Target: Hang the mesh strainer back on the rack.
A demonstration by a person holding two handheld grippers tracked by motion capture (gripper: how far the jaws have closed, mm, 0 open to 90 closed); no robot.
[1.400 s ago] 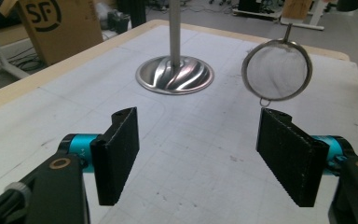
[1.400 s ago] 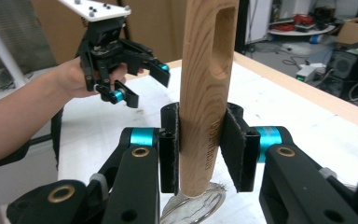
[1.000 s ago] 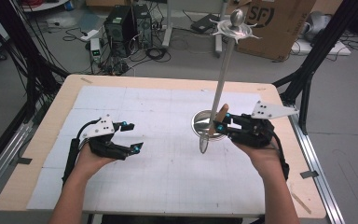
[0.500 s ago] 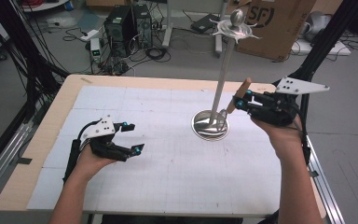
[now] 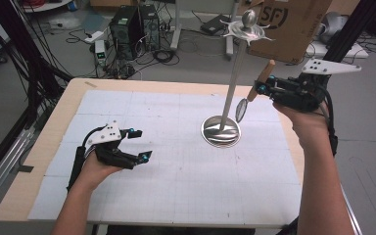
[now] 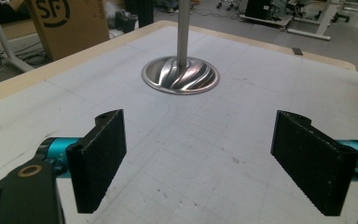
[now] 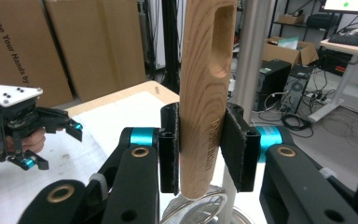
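A metal stand rises from a round ribbed base (image 5: 220, 131) right of the table's middle, its pole (image 5: 232, 83) topped by a hooked crown (image 5: 247, 27). My right gripper (image 5: 260, 89) is held in the air to the right of the pole, shut on the wooden handle (image 5: 267, 72) of a utensil whose metal head (image 5: 241, 110) hangs down beside the pole. In the right gripper view the slotted handle (image 7: 207, 79) stands upright between the pads (image 7: 170, 149), with the pole (image 7: 251, 56) just behind. My left gripper (image 5: 142, 143) rests open on the mat at the left, facing the base (image 6: 180, 74).
A white gridded mat (image 5: 176, 186) covers the wooden table (image 5: 63, 112). Behind the table, on the floor, are a computer tower (image 5: 127, 24), cables and a cardboard box (image 5: 293, 24). More boxes (image 7: 74, 46) stand in the background of the right gripper view.
My right gripper has lifted the utensil from down by the stand's base, up and to the right of the pole. The left gripper has stayed put.
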